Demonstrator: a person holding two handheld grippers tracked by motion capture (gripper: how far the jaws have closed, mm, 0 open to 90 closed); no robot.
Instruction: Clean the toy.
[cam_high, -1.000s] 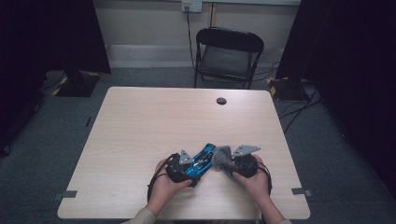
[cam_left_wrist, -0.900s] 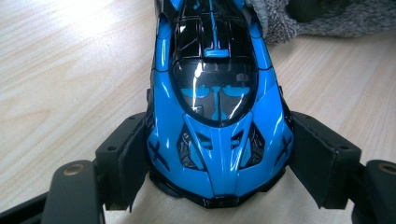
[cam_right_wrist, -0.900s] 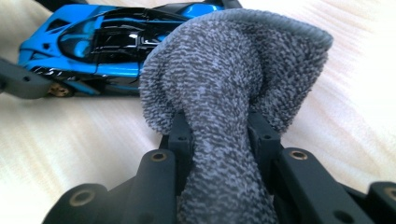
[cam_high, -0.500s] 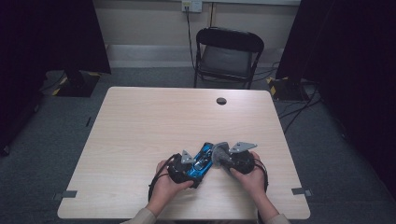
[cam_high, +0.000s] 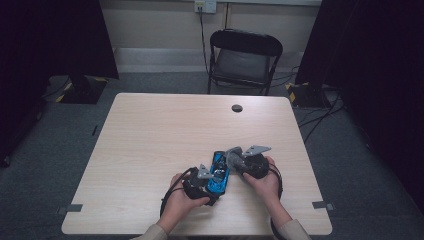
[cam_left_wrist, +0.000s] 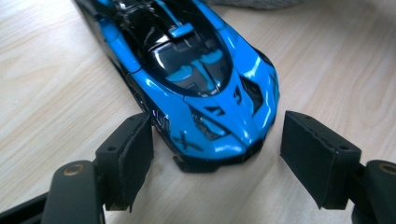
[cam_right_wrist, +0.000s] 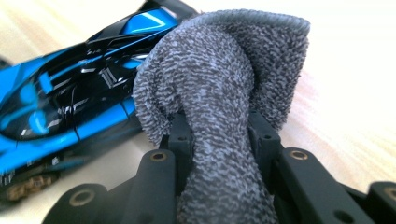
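While the pale wooden desk (cam_high: 150, 150) takes up the middle of the high view, a black folding chair (cam_high: 244, 59) stands behind its far edge and a small dark round grommet (cam_high: 237, 108) sits in the desktop near that edge. At the near side, both of the person's hands come up from the bottom, and between them a blue and black toy car (cam_high: 219, 172) lies on the desk, its length running away from the person. The left gripper (cam_high: 200, 181) sits at the car's near end; in the left gripper view its fingers (cam_left_wrist: 135, 156) stand wide on either side of the car's nose (cam_left_wrist: 219, 140), the one on the left of that view right against the bodywork or just beside it, the other clearly apart from it, so the car is not gripped. The right gripper (cam_high: 235, 160) comes in from the car's right side at its far end, topped by a grey three-cornered plate. In the right gripper view its fingers (cam_right_wrist: 175, 140) are nearly together, clamped on a folded grey cloth (cam_right_wrist: 224, 93) that bulges above them and reaches up to the car's flank (cam_right_wrist: 93, 93), touching or just beside it.
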